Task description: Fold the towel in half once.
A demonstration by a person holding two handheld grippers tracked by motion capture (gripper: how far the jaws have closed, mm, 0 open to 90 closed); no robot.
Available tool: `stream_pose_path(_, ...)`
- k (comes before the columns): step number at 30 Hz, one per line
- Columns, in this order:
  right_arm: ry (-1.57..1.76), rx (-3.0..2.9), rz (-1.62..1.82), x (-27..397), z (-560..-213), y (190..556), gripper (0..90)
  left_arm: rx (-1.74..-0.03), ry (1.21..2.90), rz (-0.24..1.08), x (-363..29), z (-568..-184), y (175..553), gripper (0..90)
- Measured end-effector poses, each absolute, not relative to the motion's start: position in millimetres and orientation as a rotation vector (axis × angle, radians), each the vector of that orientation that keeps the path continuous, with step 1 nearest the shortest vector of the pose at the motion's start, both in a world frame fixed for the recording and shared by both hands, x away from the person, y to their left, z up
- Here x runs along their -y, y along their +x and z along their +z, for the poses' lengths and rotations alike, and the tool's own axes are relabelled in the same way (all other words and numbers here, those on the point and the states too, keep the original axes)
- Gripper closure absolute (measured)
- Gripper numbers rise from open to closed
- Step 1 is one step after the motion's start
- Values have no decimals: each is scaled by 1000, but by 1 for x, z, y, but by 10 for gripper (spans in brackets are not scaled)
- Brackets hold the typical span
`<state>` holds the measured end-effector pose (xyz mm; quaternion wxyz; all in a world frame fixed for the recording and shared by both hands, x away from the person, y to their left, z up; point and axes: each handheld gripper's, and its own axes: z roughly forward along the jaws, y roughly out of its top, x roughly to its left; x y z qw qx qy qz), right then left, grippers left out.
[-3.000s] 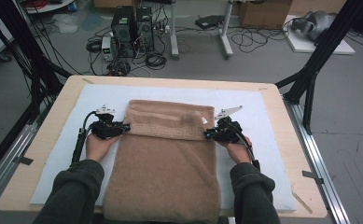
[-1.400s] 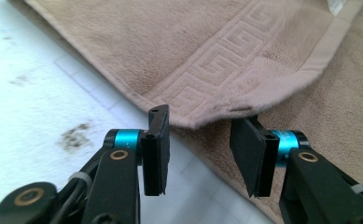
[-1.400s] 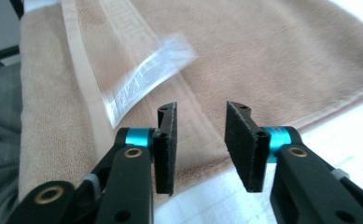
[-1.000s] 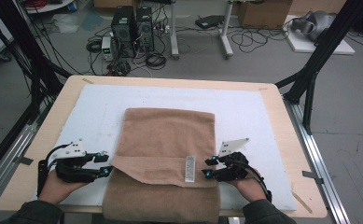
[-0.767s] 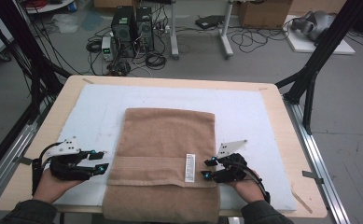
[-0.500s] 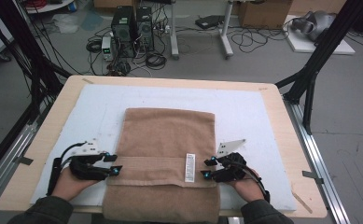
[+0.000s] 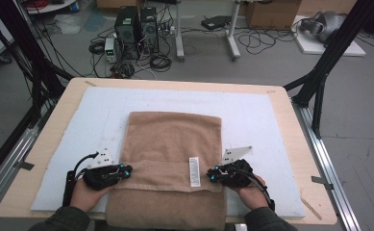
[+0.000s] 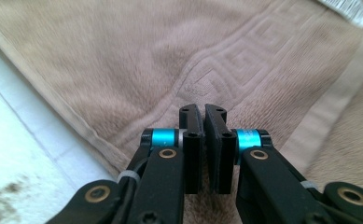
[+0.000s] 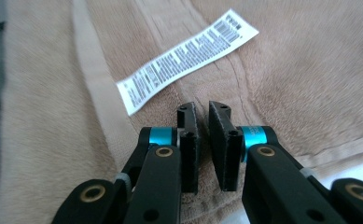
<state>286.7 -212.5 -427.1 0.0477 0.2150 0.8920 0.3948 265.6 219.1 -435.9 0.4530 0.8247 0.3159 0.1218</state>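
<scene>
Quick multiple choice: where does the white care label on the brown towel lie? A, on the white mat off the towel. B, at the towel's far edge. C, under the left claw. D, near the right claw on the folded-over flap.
D: the white care label lies on the folded flap of the brown towel, just beside the right claw.

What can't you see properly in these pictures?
- Towel: near end cut off by the high view's bottom edge.
- Label: print too small to read.
- Left tool and right tool: whether towel is pinched is hidden by their own jaws.
</scene>
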Motion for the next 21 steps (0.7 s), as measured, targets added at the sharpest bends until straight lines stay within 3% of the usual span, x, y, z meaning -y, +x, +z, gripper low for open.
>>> stream_pose_path(12, 571, -2691, 1284, 216, -393, 265, 810, -734, 2000, 276, -234, -411, 245, 832)
stream_pose_path(16, 625, -2747, 1229, 214, -407, 275, 752, -771, 2047, 208, -230, -427, 250, 675)
stream_pose_path(19, 650, -2778, 1223, 213, -419, 274, 753, -770, 2081, 189, -227, -439, 249, 673)
stream_pose_path(21, 649, -2790, 1198, 211, -425, 275, 775, -774, 2106, 193, -224, -445, 250, 718)
